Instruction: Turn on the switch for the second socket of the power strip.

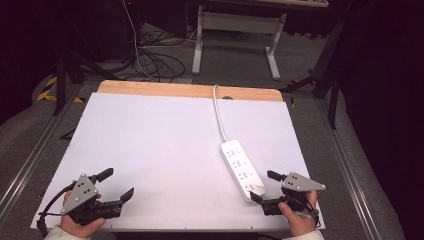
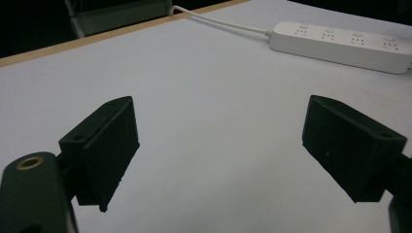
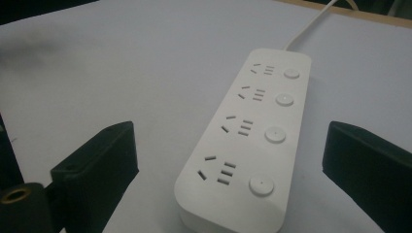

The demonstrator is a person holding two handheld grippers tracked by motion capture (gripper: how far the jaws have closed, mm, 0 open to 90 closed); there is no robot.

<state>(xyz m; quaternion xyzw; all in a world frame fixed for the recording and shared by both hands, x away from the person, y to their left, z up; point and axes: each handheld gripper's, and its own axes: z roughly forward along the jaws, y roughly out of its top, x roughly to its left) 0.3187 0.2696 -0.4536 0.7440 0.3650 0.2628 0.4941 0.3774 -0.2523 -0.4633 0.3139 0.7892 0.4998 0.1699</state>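
In the high view we hold a gripper in each hand at the near edge of the bench (image 1: 150,130), which is covered by a white sheet with a strip of bare wood along its far side. The left gripper (image 1: 116,184) sits at the near left corner, its jaws spread wide and pinching nothing, pointing toward the middle of the bench. The right gripper (image 1: 263,186) sits at the near right, its jaws also spread, and the near end of the strip (image 1: 242,170) lies between their tips or just beside them. The strip is white with four sockets in a row, lying on the right half of the bench, running from near to far; its cord (image 1: 218,112) leads off to the far edge. In the left gripper view we see our two black jaws standing well apart over bare white sheet, with the strip (image 2: 340,44) lying farther off at the upper right and its cord (image 2: 218,22) trailing toward the wooden edge. In the right gripper view our jaws are spread on either side of the strip (image 3: 252,141), whose near end sits between them without either jaw touching it; each socket has a round button beside it.
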